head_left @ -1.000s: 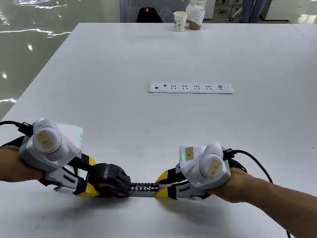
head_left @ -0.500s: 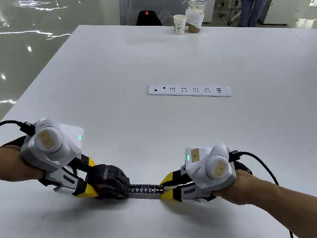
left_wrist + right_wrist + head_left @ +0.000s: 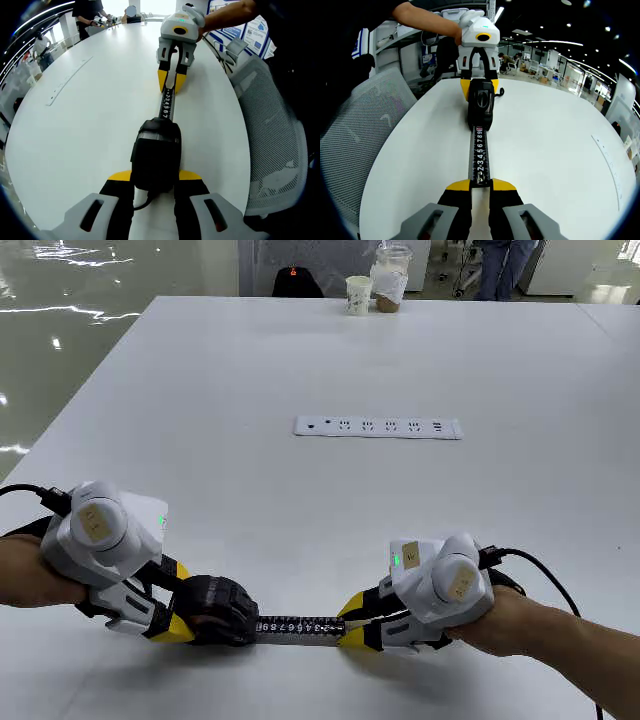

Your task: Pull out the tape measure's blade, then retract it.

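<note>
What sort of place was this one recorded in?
Probably an open-plan office or lab workspace: a large white table carries a power strip and cups, a mesh office chair stands beside it, and rows of ceiling lights stretch far behind.

The left gripper (image 3: 185,602) pointed right, its jaws squeezed on the tape measure (image 3: 222,608). The right gripper (image 3: 350,621) pointed left at it, jaws pinched on the blade (image 3: 300,626). Both were held low and level.

The tip of the blade (image 3: 479,155) hides inside the right hand-held gripper (image 3: 480,186). The back of the tape measure (image 3: 156,150) hides inside the left hand-held gripper (image 3: 155,176).
</note>
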Demonstrator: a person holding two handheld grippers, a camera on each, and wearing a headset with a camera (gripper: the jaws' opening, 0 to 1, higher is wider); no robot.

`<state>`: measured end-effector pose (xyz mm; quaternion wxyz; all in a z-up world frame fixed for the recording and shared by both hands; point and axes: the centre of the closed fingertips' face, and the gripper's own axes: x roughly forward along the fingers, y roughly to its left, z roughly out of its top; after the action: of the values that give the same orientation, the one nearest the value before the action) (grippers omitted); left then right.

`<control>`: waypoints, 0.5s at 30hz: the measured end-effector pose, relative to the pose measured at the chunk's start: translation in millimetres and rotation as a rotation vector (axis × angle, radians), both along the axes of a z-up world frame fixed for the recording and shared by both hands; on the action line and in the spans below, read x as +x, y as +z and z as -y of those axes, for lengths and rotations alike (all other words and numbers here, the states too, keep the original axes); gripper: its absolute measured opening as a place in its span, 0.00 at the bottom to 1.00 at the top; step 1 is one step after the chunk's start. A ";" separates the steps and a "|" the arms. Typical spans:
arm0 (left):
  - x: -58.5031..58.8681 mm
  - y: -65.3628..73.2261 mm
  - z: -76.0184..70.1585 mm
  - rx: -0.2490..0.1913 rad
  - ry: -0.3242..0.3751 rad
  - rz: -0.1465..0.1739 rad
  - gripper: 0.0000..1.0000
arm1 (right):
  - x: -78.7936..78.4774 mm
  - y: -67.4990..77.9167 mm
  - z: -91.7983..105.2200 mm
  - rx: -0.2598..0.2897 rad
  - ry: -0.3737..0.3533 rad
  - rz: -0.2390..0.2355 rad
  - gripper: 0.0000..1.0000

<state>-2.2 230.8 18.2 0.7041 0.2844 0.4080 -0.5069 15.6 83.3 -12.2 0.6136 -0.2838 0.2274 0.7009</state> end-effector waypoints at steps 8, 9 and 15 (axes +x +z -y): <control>0.0 0.0 -0.8 0.003 0.001 -0.003 0.24 | 2.0 -1.4 9.2 -0.008 -0.010 -0.006 0.08; 0.1 -0.1 -0.8 0.003 0.000 -0.003 0.24 | 2.3 -1.0 11.3 -0.008 -0.012 -0.007 0.08; 0.5 -0.4 -1.1 0.003 0.002 -0.005 0.24 | 3.7 0.0 22.6 -0.013 -0.023 -0.016 0.08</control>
<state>-1.7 232.0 17.8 0.7031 0.2836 0.4109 -0.5063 19.4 60.7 -12.2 0.6179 -0.2796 0.2402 0.6946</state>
